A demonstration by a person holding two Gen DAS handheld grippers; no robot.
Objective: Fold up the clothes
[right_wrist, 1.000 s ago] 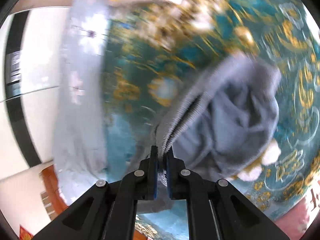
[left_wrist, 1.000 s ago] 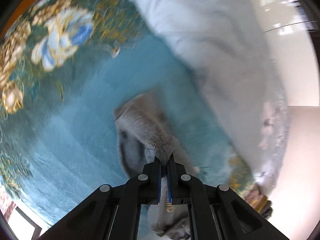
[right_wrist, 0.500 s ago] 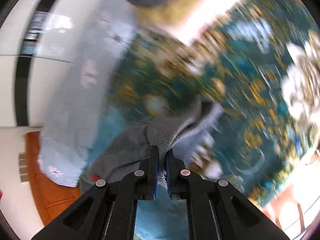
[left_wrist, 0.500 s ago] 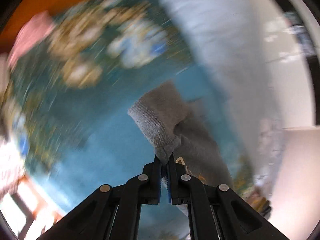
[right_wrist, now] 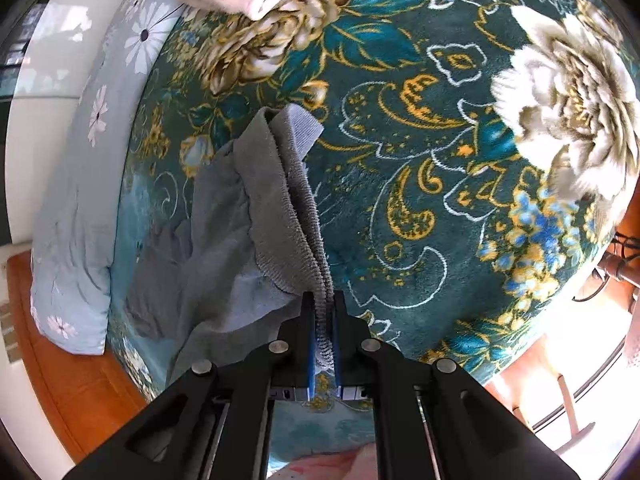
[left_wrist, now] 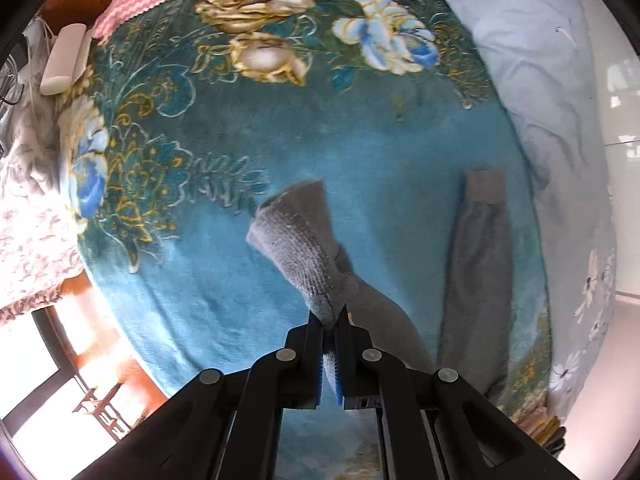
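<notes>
Left wrist view: the left gripper (left_wrist: 329,322) pinches the grey knitted garment (left_wrist: 298,246) by its ribbed hem, which runs toward 11 o'clock over the teal floral blanket (left_wrist: 200,208); a sleeve (left_wrist: 478,280) points to 12. Right wrist view: the right gripper (right_wrist: 323,312) clamps the garment's (right_wrist: 276,200) ribbed edge, which stretches toward 11 o'clock above the blanket (right_wrist: 420,140).

— Where is the sweater (left_wrist: 304,248) lying?
— It is lying on the blanket (left_wrist: 224,264), and its sleeve (left_wrist: 478,280) is lying off to the right.
— And the quilt (left_wrist: 532,60)?
— It is lying along the blanket's right edge, past the sleeve.
</notes>
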